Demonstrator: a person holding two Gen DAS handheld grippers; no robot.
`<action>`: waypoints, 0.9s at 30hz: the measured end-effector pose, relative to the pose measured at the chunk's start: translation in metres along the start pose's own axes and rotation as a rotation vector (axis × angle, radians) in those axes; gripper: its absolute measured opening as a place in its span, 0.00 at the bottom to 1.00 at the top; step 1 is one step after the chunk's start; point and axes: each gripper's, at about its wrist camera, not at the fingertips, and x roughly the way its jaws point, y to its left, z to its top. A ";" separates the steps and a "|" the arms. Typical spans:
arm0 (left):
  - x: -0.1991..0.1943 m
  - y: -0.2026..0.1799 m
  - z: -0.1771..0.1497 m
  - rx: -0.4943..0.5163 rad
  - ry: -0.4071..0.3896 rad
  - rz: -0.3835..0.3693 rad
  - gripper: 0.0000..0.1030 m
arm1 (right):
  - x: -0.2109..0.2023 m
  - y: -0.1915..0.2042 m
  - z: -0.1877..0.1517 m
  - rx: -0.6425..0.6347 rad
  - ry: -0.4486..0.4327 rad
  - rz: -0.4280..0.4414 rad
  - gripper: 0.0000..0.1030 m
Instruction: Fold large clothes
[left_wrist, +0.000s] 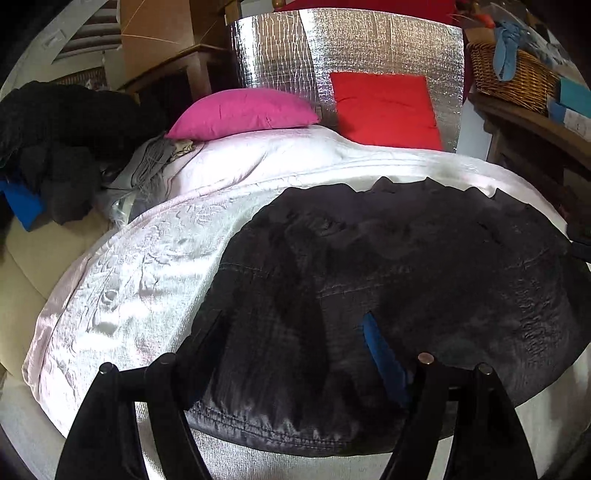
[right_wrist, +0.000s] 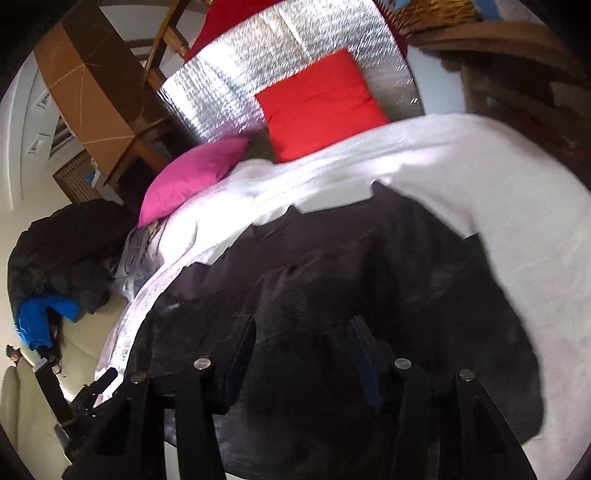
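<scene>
A large dark grey garment (left_wrist: 388, 266) lies spread flat on the pale quilted bed cover (left_wrist: 155, 258), its stitched hem toward me. My left gripper (left_wrist: 291, 321) hovers over the garment's near left part, jaws wide apart and open; the blue pad of its right finger (left_wrist: 380, 350) shows against the cloth. In the right wrist view the same garment (right_wrist: 369, 266) fills the middle. My right gripper (right_wrist: 303, 325) hangs just above it with its fingers apart. The cloth lies flat under the gap, and neither pad presses on it.
A pink pillow (left_wrist: 243, 110) and a red cushion (left_wrist: 384, 107) lean at the head of the bed against a silver foil panel (left_wrist: 277, 48). A heap of dark clothes (left_wrist: 55, 147) sits at the left, and a wicker basket (left_wrist: 513, 74) stands on wooden furniture at the right.
</scene>
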 end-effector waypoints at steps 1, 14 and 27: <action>0.000 -0.001 0.000 0.006 -0.001 0.001 0.74 | 0.006 0.002 0.000 -0.002 0.009 0.001 0.55; 0.004 -0.004 -0.003 0.040 0.009 0.023 0.74 | 0.046 0.001 -0.023 -0.085 0.185 -0.066 0.55; 0.017 0.054 0.014 -0.142 0.047 0.020 0.75 | -0.032 -0.047 -0.012 0.005 -0.003 0.039 0.69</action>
